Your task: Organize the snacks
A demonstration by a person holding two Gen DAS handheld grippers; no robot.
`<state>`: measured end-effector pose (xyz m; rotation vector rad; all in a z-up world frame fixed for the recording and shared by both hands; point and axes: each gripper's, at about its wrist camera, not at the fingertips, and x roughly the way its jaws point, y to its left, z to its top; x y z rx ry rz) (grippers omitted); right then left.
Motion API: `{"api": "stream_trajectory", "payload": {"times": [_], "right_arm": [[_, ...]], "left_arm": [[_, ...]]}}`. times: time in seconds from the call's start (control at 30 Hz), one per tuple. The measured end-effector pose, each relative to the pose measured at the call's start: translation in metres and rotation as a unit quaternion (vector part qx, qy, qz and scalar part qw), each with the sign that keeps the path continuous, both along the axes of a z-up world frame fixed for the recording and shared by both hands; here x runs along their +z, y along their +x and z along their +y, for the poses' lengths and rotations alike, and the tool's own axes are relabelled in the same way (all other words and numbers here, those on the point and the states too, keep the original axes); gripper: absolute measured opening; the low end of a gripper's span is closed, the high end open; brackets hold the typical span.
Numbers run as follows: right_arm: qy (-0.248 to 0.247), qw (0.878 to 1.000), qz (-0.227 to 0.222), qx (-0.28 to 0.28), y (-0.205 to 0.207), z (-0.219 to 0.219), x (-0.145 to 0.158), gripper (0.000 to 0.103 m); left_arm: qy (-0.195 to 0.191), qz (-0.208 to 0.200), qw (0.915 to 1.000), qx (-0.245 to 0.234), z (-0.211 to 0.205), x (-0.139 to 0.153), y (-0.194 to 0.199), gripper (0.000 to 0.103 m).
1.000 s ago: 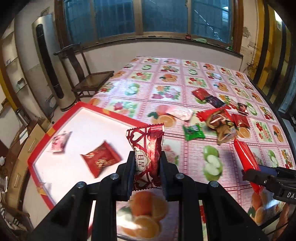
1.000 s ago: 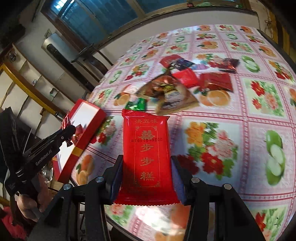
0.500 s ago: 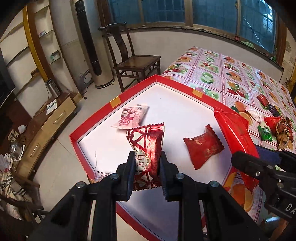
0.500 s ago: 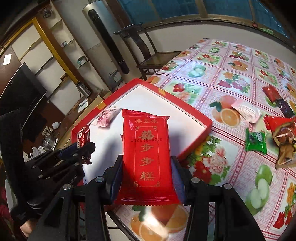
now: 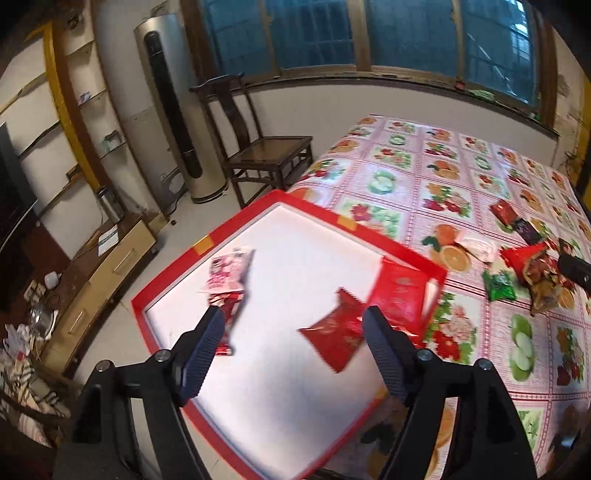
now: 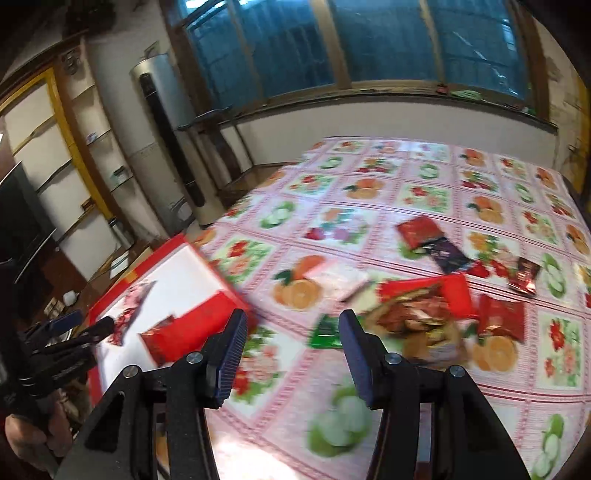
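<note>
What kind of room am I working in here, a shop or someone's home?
Most likely a home living or dining room. A table with a fruit-print tablecloth stands under a wide window, with a dark wooden chair and a tall floor-standing air conditioner beside it.

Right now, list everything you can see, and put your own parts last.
tray: one, red rim, white inside, at the table's edge
pink packet: one, pink, in the tray
red packets: three, red, in the tray, one at its right rim
green packet: one, green, on the tablecloth
other packets: about eight, mostly red and brown, blurred, heaped on the tablecloth
tablecloth: one, pink with fruit
chair: one, dark wood, by the wall
left tongs: black, over the tray, jaws just been opening, nothing between
right tongs: black, over the tablecloth, open, empty
</note>
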<state>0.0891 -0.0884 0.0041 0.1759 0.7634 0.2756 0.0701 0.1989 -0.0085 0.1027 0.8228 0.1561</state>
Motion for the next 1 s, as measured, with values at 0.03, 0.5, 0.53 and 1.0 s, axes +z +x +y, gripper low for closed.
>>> {"api": "stream_trajectory", "payload": {"times": [0.03,0.5,0.53,1.0], "right_arm": [[0.005,1.0,0.005,-0.018,0.0,-0.023,-0.002,0.055],[0.105,0.981,0.063,-0.149,0.002,-0.214,-0.045,0.055],[0.113,0.982,0.051,-0.145,-0.001,-0.215,-0.045,0.055],[0.112,0.977,0.013,-0.181,-0.011,-0.229,-0.043,0.055]], "left_arm": [[0.008,-0.002,0.9998,-0.02,-0.017,0.001,0.001,0.079],[0.004,0.055,0.9819,-0.181,-0.199,-0.026,0.064,0.08],[-0.008,0.065,0.9824,-0.175,-0.203,-0.028,0.07,0.08],[-0.022,0.087,0.9828,-0.161,-0.265,-0.066,0.096,0.08]]}}
